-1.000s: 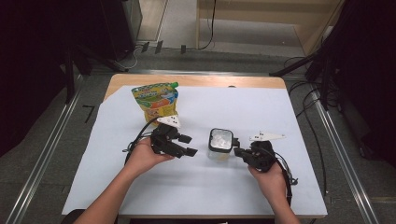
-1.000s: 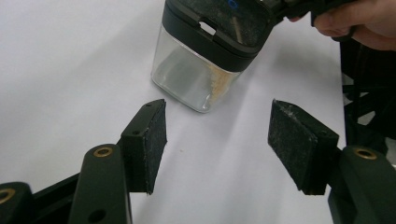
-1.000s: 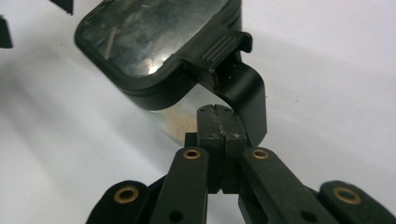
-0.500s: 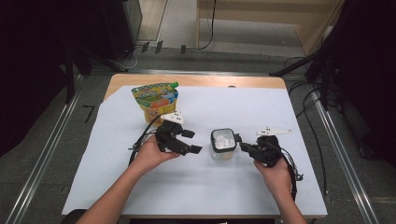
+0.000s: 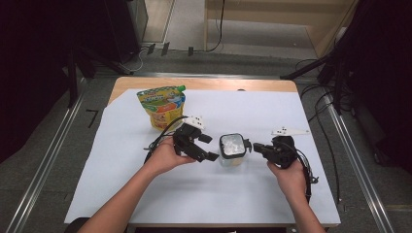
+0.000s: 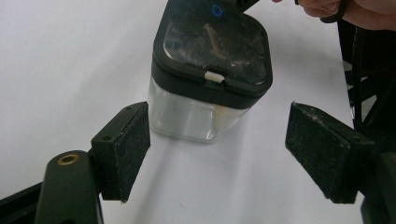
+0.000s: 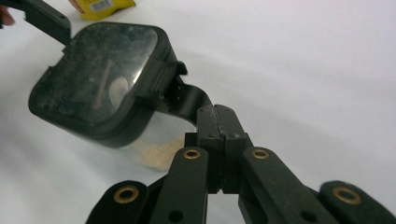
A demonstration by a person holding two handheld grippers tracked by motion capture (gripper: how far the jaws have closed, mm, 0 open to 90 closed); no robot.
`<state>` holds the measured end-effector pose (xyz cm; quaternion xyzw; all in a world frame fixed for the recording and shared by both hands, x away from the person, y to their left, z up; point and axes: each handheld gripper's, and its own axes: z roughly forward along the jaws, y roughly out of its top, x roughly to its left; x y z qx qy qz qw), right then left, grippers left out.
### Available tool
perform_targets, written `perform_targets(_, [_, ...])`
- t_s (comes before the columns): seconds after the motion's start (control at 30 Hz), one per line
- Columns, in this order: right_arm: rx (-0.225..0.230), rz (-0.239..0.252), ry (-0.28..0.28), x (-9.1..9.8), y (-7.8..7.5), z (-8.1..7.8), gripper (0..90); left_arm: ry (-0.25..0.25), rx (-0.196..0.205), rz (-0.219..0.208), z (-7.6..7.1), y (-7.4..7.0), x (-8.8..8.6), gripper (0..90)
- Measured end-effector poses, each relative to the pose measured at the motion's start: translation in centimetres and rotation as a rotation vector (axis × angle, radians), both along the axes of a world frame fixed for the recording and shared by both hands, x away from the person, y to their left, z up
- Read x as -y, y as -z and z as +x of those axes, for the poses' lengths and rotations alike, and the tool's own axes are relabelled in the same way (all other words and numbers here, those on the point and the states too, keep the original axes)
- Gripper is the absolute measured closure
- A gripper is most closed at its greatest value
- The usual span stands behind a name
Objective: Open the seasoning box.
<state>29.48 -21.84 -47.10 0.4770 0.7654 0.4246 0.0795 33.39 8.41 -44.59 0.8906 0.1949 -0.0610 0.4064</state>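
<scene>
A small clear container (image 5: 232, 145) with a black lid stands mid-table, with pale grains at its bottom. My right gripper (image 5: 256, 147) is at its right side, shut on the black lid tab (image 7: 191, 100); the right gripper view shows the tab running into the closed jaws of my right gripper (image 7: 219, 114). My left gripper (image 5: 211, 148) is just left of the container and its jaws have just been opening. In the left gripper view the container (image 6: 212, 60) stands just past my left gripper (image 6: 219, 154), and its wide-apart pads (image 6: 133, 144) touch nothing.
A yellow and green pouch (image 5: 163, 104) stands at the back left of the white sheet (image 5: 291, 194) that covers the wooden table (image 5: 204, 83). Cables trail from both grippers. Metal rails run along both sides of the table on the floor.
My left hand has moved right toward the container and its jaws have spread wider. My right hand has shifted a little to the right, still shut on the tab.
</scene>
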Motion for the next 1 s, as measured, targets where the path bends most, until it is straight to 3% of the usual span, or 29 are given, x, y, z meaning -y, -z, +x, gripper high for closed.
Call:
perform_targets(0.23, [-0.013, -0.035, -0.037, -0.3, 0.2, 1.3, 90.0, -0.004, 0.006, 0.029, 0.6, 0.5, 1.1, 23.0])
perform_targets(0.43, [-0.008, -0.048, -0.029, -0.5, 0.5, 1.4, 90.0, 0.018, 0.029, 0.016, 0.6, 1.0, 2.1, 23.0])
perform_targets(0.53, [-0.007, -0.065, -0.025, -0.6, 0.8, 1.4, 90.0, 0.012, 0.038, 0.025, 0.5, 1.3, 2.7, 18.8])
perform_targets(0.7, [-0.004, -0.069, -0.016, -0.7, 0.9, 1.3, 90.0, 0.0, 0.095, 0.035, 0.1, 1.7, 3.3, 17.0])
perform_targets(1.0, [0.001, -0.063, -0.006, -0.7, 0.9, 1.2, 90.0, -0.02, 0.095, 0.038, 0.0, 2.4, 3.8, 15.6])
